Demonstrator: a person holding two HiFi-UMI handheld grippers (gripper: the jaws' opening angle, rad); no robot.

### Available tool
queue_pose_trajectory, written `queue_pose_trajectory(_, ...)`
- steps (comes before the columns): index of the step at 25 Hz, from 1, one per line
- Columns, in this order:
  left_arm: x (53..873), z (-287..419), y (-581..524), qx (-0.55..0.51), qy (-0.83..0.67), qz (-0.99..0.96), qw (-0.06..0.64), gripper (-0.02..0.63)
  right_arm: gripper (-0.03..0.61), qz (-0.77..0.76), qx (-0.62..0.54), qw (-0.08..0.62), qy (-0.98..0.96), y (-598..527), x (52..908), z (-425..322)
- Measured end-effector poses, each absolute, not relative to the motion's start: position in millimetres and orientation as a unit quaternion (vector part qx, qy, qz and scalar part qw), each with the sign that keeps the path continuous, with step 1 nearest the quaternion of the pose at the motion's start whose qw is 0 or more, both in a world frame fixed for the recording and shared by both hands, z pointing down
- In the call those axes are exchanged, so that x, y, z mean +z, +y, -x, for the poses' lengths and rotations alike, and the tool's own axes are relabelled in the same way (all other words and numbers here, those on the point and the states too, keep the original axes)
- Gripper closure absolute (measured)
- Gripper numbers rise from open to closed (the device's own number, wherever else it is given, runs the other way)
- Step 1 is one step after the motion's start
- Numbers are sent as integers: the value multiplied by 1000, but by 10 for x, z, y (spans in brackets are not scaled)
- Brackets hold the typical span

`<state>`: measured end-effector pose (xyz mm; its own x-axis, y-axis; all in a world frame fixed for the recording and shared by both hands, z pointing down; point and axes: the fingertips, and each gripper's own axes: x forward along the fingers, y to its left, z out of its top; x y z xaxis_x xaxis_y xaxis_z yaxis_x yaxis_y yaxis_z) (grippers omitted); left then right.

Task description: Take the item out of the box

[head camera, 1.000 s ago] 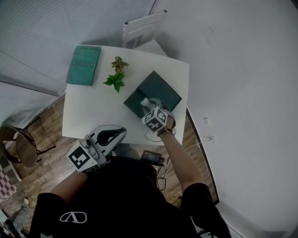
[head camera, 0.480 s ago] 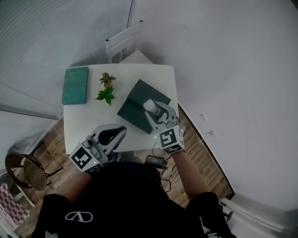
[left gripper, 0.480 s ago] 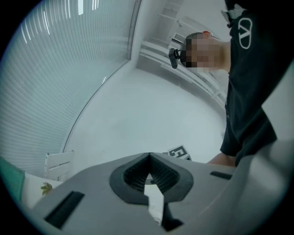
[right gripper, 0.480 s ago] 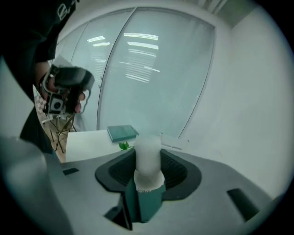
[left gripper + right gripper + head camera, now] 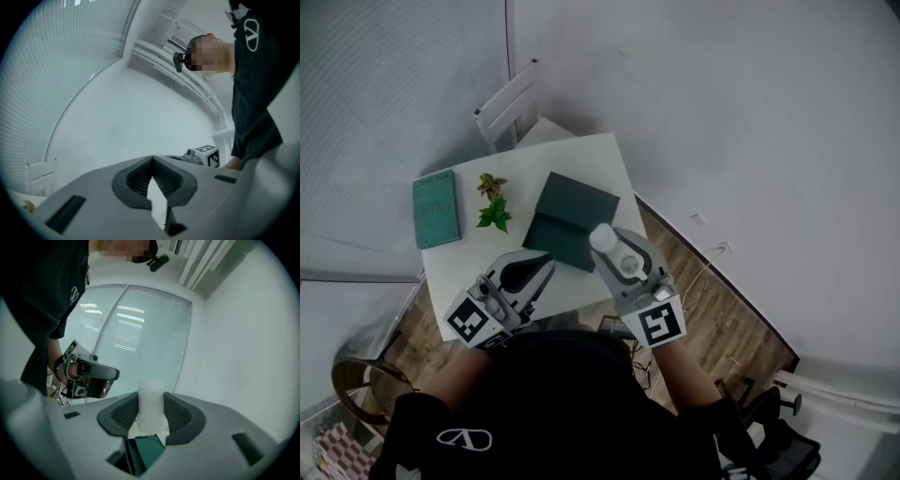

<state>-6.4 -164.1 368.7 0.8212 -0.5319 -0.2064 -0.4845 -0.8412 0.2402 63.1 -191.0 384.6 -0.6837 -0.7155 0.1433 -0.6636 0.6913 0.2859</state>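
Holding a white item (image 5: 151, 404) tight, the fingers (image 5: 180, 416) of my right gripper (image 5: 609, 249) press on it from both sides. The item is round and plain. I can see no label or words on it. It is up in the air, out of the dark green box (image 5: 574, 208). From the head view it sits over the near right corner of the box. In the right gripper view I can see a bit of the box far below, through the gap under the item.

My left gripper (image 5: 546, 265) has nothing in it. Its fingers (image 5: 136, 180) are pressed together at the tips. It hangs over the near edge of the white tabletop (image 5: 464, 272), just beside my right gripper and apart from the box.

The box lies on the tabletop near the right side. A small green plant (image 5: 494, 208) lies left of the box, close to it. A teal book (image 5: 436, 208) lies flat at the left side of the tabletop. The book has something printed on its cover, but it is too small to read.

Each gripper has a cube with black and white square marks. My black shirt has a white oval logo (image 5: 455, 438) with no words. A white chair (image 5: 508, 108) stands at the far side of the tabletop. The wood floor (image 5: 712, 309) shows at the right.
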Motion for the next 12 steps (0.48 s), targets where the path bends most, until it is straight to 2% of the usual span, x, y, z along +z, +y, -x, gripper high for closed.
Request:
queue_pose_trajectory(3, 3469, -42, -1654, -159, -252, -952, 75, 608, 407, -396, -95, 85, -909, -1785, 3749, -719)
queue_pose_trajectory(12, 3581, -145, -1572, -115, -231, -964, 66, 608, 407, -427, -38, -40, -902, -1633, 3689, -939)
